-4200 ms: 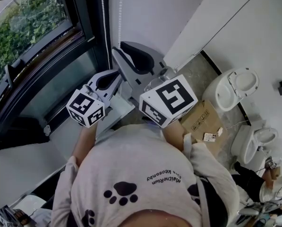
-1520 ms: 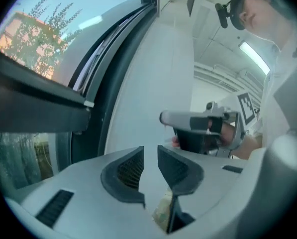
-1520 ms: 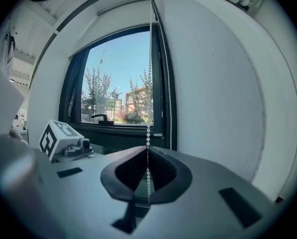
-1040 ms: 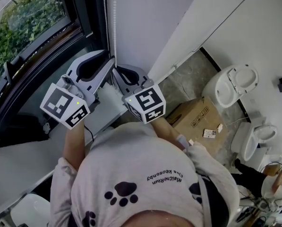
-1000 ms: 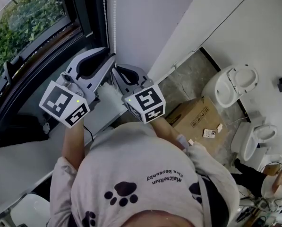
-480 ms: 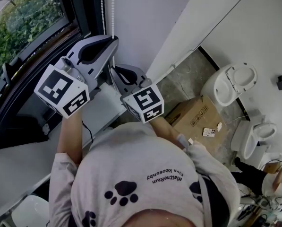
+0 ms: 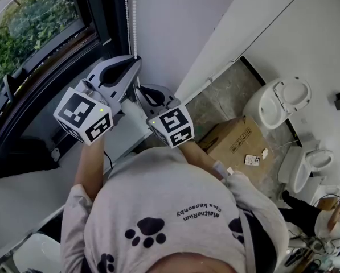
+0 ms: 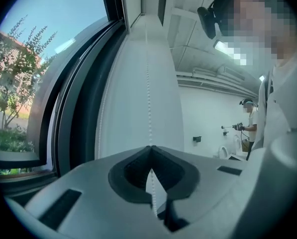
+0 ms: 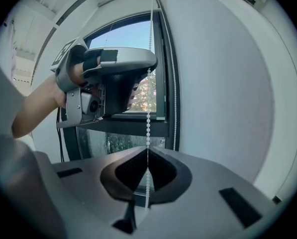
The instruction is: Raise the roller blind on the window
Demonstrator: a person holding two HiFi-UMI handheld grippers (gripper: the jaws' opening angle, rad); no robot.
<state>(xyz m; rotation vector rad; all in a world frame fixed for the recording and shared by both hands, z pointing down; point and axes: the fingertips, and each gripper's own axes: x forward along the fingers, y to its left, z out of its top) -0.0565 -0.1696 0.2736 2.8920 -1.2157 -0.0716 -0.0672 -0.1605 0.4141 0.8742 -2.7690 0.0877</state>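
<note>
view from above of a person in a pale paw-print shirt (image 7: 158,220) standing at a dark-framed window (image 7: 50,44), a two-jaw tool in each hand. green shrubs show through the glass. a white bead chain (image 7: 135,16) hangs in two strands just beside the window frame, against a white wall (image 7: 181,21).

the left gripper (image 7: 136,61) is held level and higher up. its jaws have just been closing and now stand pressed together on one strand of the chain. in the left gripper view, the bead chain (image 8: 148,83) runs straight down the wall and disappears where the left gripper (image 8: 149,147) tips meet, then shows again in the hollow behind them.

the right gripper (image 7: 137,90) sits just below and beside the left one, tilted slightly down. its jaws are also pinched on the same strand. in the right gripper view, the bead chain (image 9: 148,118) drops from the tips of the left gripper (image 9: 150,66) into the meeting point of the right gripper (image 9: 148,150). the second strand hangs free, close to the frame.

on the floor to the right are a cardboard box (image 7: 236,144) and two white toilets (image 7: 281,107). another person (image 8: 247,126) stands far back in the room.
</note>
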